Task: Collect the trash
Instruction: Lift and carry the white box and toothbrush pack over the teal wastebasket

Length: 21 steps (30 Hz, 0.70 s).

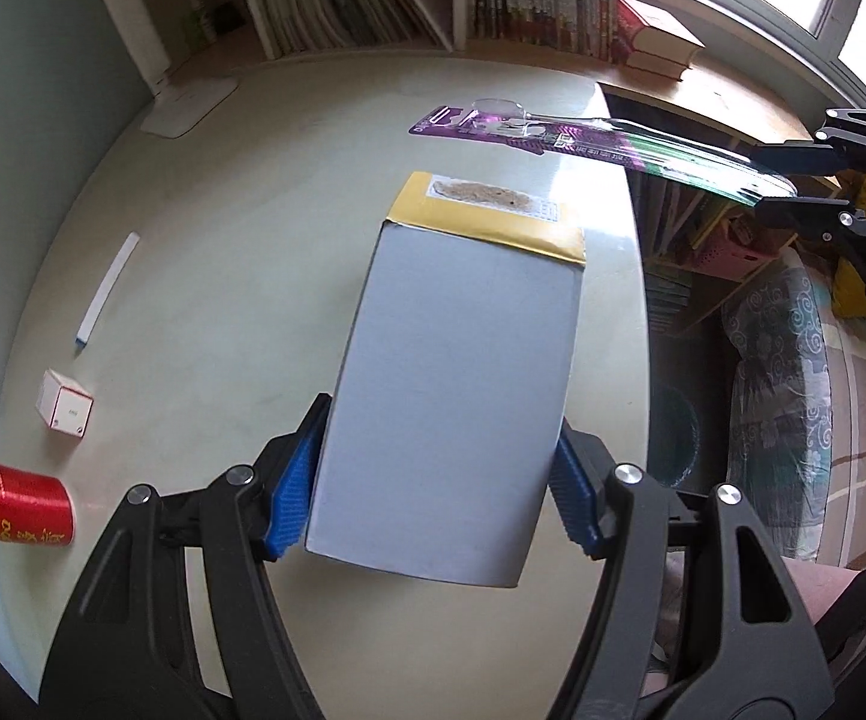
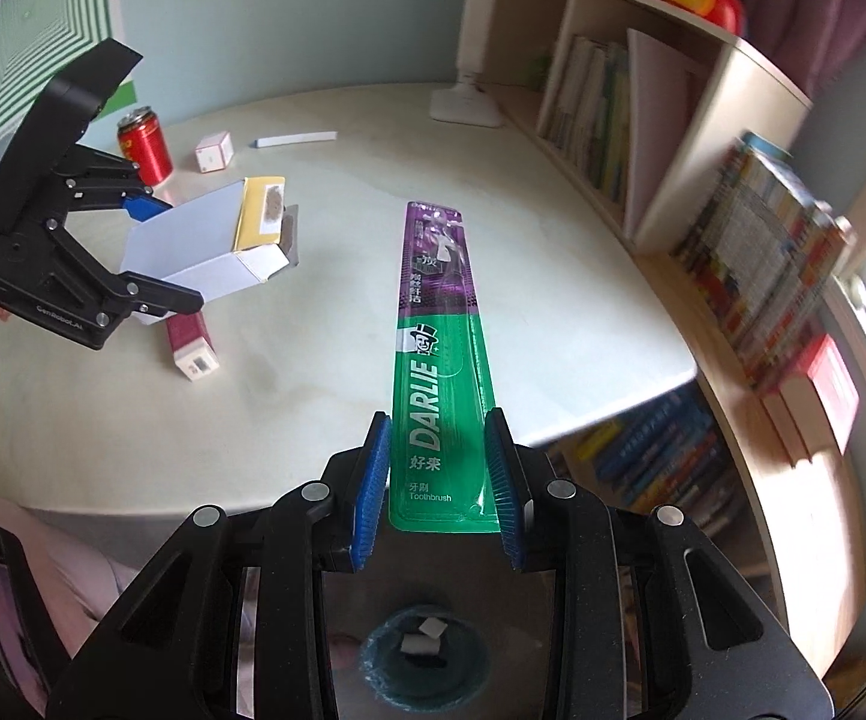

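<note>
My left gripper is shut on a white cardboard box with a yellow flap, its blue pads pressing on both long sides above the table. The right wrist view shows this box tilted in the left gripper, open end toward the table's middle. My right gripper is shut on the green end of a green and purple toothbrush pack, which sticks out over the table. In the left wrist view the pack reaches in from the right gripper. A teal bin with white scraps stands below.
A red can, a small white cube box and a white strip lie at the far side. A red and white box lies under the left gripper. A lamp base and bookshelves line the back and right.
</note>
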Each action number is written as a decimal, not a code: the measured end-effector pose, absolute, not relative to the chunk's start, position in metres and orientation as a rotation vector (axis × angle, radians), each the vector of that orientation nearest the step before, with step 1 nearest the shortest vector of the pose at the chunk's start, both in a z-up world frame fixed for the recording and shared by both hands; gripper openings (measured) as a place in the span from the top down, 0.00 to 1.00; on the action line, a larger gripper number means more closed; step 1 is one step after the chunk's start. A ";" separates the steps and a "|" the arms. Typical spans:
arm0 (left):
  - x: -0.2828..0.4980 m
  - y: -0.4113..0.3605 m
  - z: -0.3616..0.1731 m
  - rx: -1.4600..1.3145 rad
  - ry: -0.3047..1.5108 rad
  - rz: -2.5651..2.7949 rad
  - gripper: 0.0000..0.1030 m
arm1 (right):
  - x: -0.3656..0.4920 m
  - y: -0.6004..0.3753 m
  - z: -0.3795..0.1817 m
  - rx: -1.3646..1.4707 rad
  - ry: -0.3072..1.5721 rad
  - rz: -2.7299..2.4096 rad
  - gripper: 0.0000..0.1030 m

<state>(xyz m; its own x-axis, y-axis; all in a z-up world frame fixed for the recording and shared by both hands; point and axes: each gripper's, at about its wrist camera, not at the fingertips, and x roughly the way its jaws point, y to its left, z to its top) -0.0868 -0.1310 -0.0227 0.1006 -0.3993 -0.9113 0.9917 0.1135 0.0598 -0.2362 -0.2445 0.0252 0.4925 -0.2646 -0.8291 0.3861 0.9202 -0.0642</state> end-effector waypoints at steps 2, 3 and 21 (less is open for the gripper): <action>-0.105 -0.141 -0.023 0.890 0.877 -1.277 0.38 | -0.255 -0.246 0.024 0.153 0.980 -0.418 0.68; -0.114 -0.145 -0.022 0.896 0.875 -1.288 0.38 | -0.267 -0.247 0.023 0.166 0.980 -0.431 0.68; -0.272 -0.202 -0.051 1.124 0.833 -1.541 0.38 | -0.432 -0.226 0.002 0.374 0.990 -0.668 0.68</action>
<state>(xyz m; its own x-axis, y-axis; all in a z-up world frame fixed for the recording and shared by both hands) -0.2725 -0.2023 -0.0509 -0.0548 -0.3243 -0.9444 0.9676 -0.2506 0.0299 -0.4315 -0.2259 0.0024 0.3749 -0.3444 -0.8607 0.6688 0.7434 -0.0061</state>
